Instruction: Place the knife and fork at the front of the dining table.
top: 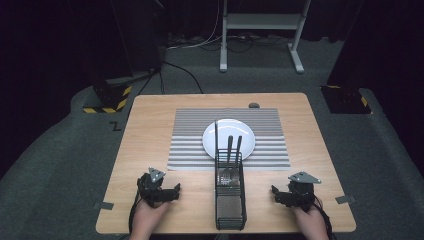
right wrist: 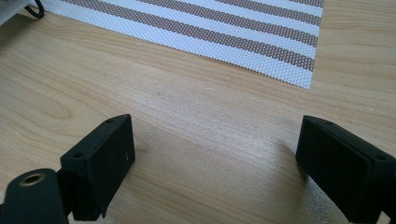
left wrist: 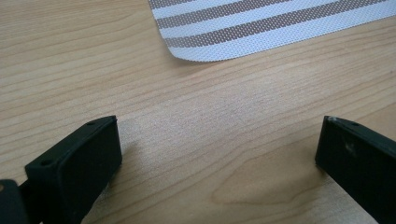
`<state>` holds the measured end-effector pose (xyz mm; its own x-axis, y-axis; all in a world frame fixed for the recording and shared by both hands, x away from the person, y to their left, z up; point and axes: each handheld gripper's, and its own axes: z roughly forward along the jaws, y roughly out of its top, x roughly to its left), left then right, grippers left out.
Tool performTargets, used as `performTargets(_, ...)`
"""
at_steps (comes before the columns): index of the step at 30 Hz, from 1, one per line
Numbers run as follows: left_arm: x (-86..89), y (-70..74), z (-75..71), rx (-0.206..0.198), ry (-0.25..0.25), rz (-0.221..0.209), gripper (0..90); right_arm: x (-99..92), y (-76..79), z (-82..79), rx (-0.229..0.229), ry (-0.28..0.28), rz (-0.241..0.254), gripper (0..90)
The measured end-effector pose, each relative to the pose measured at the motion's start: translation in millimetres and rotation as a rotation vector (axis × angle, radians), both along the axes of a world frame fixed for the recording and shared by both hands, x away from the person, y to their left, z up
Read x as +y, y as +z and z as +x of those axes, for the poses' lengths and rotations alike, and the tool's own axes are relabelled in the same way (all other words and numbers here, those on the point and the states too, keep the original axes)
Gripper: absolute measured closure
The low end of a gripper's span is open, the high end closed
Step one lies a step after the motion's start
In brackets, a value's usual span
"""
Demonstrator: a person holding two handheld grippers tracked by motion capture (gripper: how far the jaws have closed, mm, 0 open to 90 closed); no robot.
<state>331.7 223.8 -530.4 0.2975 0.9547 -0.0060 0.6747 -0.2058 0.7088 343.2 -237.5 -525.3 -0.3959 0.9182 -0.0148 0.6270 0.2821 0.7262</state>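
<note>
High view: at the left of the wooden table (top: 150, 125), the left gripper (top: 167, 194) rests near the front edge in the person's hand, jaws spread wide with nothing between them. In the left gripper view, bare wood lies between the two black jaws, and a rounded corner of the striped placemat (left wrist: 261, 28) sits ahead of them, apart from them.

In the middle stands a black wire cutlery caddy (top: 230, 195), its far end overlapping the front edge of the placemat. Cutlery (top: 233, 150) stands in its far compartment, the handles leaning out over the white plate (top: 220, 131), which lies on the placemat just behind the caddy. The caddy sits between the two grippers, well apart from both.

At the right, the right gripper (top: 284, 196) rests near the front edge, jaws likewise wide apart and holding nothing. The right gripper view shows bare wood between them.
</note>
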Motion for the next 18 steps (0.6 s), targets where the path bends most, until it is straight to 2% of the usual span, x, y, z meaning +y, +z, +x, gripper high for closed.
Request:
performTargets(16,-0.4,0.1,-0.2,0.0,0.006,-0.001,0.5,-2.7,0.0,1.1,0.0,0.013,-0.003,10.7)
performTargets(18,0.3,0.6,-1.2,0.002,-0.005,0.0,0.5,-2.9,-0.1,1.8,0.001,0.018,0.0,10.5)
